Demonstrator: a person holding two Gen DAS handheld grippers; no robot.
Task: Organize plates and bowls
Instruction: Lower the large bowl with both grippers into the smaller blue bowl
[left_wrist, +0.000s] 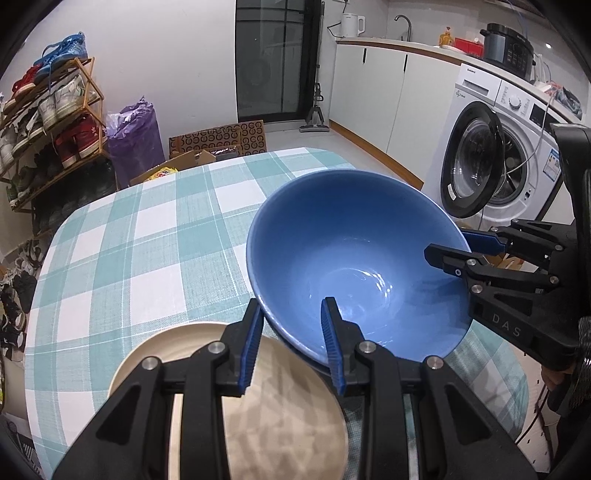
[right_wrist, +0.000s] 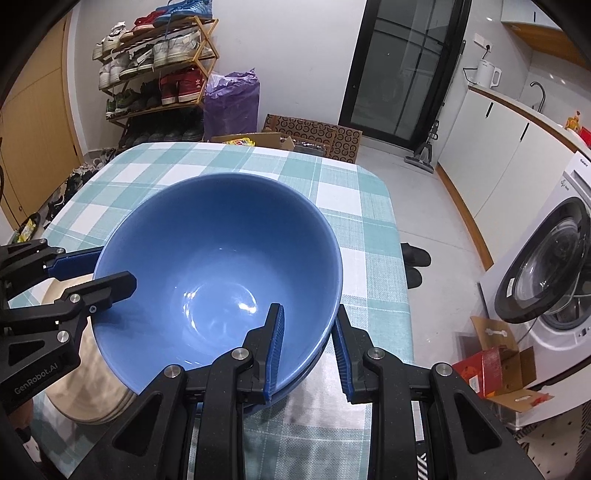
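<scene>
In the left wrist view, the cream plates lie at lower left. The left gripper clamps the blue bowl by its near rim at centre; the right gripper grips the opposite rim at right. The bowl is tilted above the checked table, apparently over another blue bowl, so both hands must lower evenly.

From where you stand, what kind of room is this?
Most likely a home kitchen that also serves as laundry and entry area: a washing machine under a counter with a kettle and tap, a shoe rack, and a table with a checked cloth.
</scene>
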